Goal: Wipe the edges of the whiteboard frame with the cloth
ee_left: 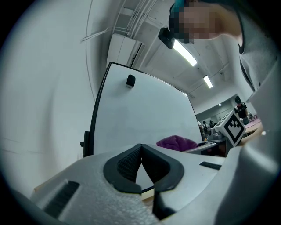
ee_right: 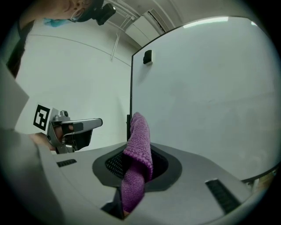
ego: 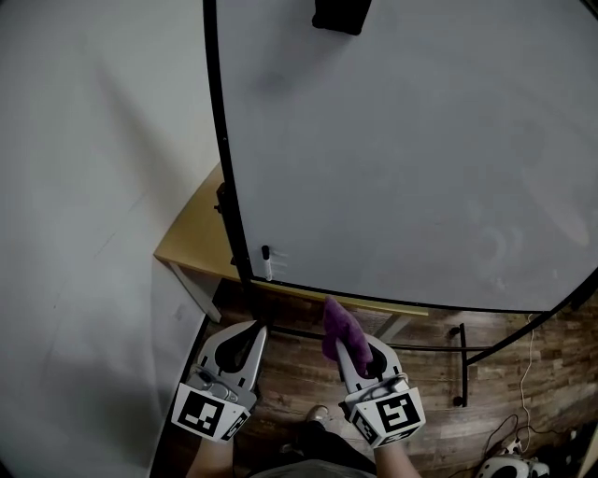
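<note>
right gripper (ego: 348,353) has its jaws closed on the purple cloth (ego: 336,327), which is pinched between the pads and stands up past the tips in a folded tongue. the right cube (ego: 392,413) carries square black-and-white markers. so does the left cube (ego: 207,411) on the left gripper (ego: 259,330), whose jaws meet at the tips with nothing between them. both grippers are held low, just below the bottom edge of the whiteboard (ego: 402,149), jaws pointing up toward it. the left is under the board's lower-left corner, the right a little further along. the cloth's tip reaches the black frame (ego: 222,140) at that bottom edge; whether it touches i cannot tell. a small marker pen (ego: 266,262) sits on the board beside that corner. a black block (ego: 341,14) sits near the board's top, and a wooden table (ego: 196,238) stands behind the corner.
</note>
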`<action>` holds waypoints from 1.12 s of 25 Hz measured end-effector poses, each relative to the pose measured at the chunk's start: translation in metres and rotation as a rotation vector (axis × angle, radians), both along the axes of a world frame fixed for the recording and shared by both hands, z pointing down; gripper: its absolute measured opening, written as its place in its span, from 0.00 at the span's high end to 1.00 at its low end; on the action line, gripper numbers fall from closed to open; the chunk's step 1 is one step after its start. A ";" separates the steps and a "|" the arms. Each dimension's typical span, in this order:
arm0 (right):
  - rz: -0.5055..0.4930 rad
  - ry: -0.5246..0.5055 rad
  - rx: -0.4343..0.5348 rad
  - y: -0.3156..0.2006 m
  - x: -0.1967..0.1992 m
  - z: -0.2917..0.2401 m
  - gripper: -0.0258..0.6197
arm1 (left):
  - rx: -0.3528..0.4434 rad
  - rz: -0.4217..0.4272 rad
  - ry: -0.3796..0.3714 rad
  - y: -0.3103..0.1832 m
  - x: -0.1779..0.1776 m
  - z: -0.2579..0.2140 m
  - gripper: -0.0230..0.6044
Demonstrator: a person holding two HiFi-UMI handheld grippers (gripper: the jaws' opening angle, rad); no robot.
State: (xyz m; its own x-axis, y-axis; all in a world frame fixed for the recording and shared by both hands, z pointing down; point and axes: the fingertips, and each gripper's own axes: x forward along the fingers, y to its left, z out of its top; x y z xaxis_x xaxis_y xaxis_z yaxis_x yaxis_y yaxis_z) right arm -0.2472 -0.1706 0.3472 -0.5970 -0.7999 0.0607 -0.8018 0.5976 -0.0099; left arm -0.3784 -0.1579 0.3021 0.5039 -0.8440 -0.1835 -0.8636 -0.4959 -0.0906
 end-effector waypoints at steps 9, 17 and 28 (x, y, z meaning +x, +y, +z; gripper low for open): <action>-0.108 0.028 -0.030 -0.065 -0.031 0.017 0.86 | -0.008 -0.075 -0.004 -0.057 -0.019 0.004 0.94; -0.146 0.035 -0.075 -0.091 -0.055 0.039 0.86 | -0.017 -0.089 -0.017 -0.077 -0.033 0.012 0.94; -0.020 -0.008 -0.149 -0.109 -0.099 0.063 0.86 | -0.084 0.058 -0.025 -0.102 -0.068 0.017 0.94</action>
